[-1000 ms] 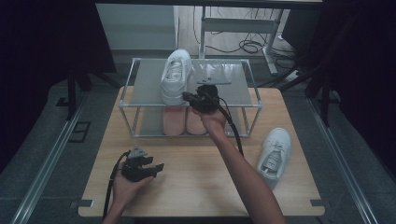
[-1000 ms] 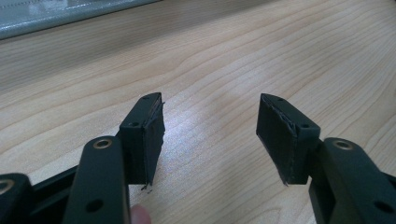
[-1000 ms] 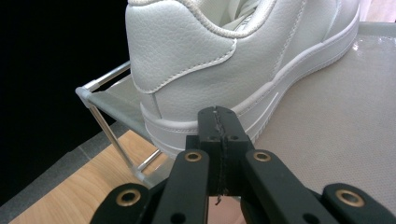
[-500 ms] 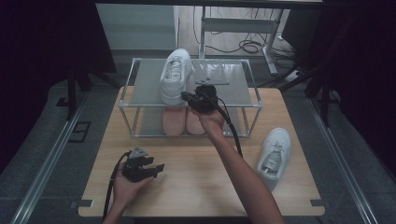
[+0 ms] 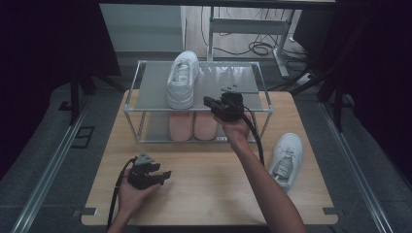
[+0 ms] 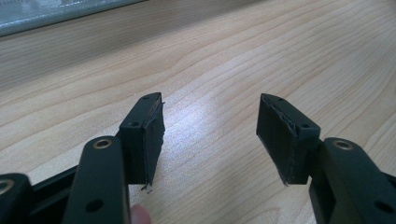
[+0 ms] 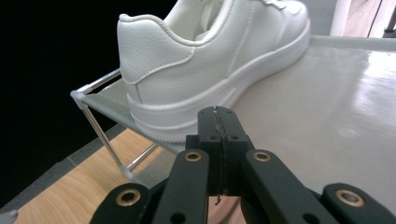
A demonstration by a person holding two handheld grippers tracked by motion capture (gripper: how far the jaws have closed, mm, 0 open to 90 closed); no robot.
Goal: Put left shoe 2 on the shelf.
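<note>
A white sneaker [image 5: 183, 80] [image 7: 210, 60] stands on the top shelf of a small metal shoe rack [image 5: 153, 80], heel toward me. My right gripper [image 5: 209, 102] [image 7: 218, 116] is shut with nothing between its pads, just off the shoe's heel at the rack's front edge. A second white sneaker [image 5: 286, 154] lies on the wooden table [image 5: 214, 179] at the right. My left gripper [image 5: 165, 175] [image 6: 210, 135] rests low over the table at the front left, jaws open and empty.
A pair of pink shoes [image 5: 193, 125] sits on the rack's lower shelf. The right half of the top shelf [image 5: 233, 77] is bare. Cables and metal frame legs [image 5: 257, 46] lie on the floor beyond the table.
My right gripper has drawn back to the right, away from the white sneaker's heel on the shelf. The left gripper has stayed in place.
</note>
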